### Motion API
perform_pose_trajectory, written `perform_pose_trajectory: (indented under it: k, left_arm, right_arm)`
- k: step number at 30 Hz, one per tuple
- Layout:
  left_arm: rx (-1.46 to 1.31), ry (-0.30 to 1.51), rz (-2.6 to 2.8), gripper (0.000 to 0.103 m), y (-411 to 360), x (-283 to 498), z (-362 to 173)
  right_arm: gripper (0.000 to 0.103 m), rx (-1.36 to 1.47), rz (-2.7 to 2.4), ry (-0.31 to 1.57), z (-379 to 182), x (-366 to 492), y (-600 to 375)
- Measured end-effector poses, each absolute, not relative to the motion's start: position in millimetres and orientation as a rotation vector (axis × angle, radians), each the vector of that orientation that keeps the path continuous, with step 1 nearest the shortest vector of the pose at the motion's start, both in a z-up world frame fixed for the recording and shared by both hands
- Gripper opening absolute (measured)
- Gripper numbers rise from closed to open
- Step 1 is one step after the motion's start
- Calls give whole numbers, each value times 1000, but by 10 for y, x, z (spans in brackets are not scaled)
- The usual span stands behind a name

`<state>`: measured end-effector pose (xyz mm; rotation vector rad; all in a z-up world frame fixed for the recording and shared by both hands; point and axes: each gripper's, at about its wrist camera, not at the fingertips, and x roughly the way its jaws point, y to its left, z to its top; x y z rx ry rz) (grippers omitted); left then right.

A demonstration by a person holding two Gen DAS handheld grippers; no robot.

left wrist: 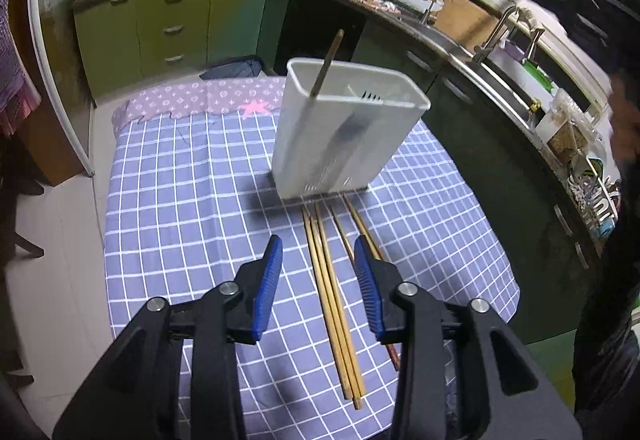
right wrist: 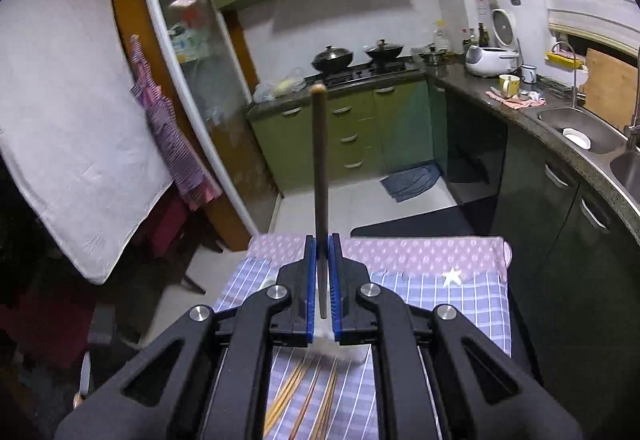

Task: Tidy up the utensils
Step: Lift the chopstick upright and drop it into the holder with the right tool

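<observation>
A white plastic utensil holder (left wrist: 344, 132) stands on the blue checked tablecloth (left wrist: 180, 208). One dark chopstick (left wrist: 328, 62) leans in it, and a fork's tines show inside. Several wooden chopsticks (left wrist: 332, 300) lie on the cloth in front of the holder. My left gripper (left wrist: 318, 252) is open and empty, its blue pads astride the chopsticks, above them. In the right wrist view my right gripper (right wrist: 322, 240) is shut on a dark chopstick (right wrist: 320, 160) that points upward. The loose chopsticks (right wrist: 304, 396) show below it.
A dark counter (left wrist: 460, 44) with sinks and taps runs along the right. Green cabinets (left wrist: 172, 24) and a stove with two woks (right wrist: 356, 56) are at the back. A glass door and a white panel (right wrist: 72, 144) stand on the left.
</observation>
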<state>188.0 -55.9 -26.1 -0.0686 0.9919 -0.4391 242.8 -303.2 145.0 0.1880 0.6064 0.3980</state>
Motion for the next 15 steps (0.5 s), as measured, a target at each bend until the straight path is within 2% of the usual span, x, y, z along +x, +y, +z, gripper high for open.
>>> perform_pose_trajectory:
  k: [2,8,10,12,15]
  left_arm:
    - [-62,1009,-437,36,-566,1866,-327]
    - [-50,1085,-427,36,-619,1890,-527]
    - [-55,1112,-422,42,-645,1913,-587]
    - [-63,1138,-416,48,-683,1942,-651]
    - [-41,1167,-406,48,-765,1966,-721]
  right_arm:
    - [7,180,381,644,1360,2603,-2980]
    - [7,125,372,828,621,2987,-2716]
    - [8,105,379,864,447,3021,-2649]
    - [9,97,390,867,328,3011,-2648]
    - [11,84,402,809,420,2813,-2713]
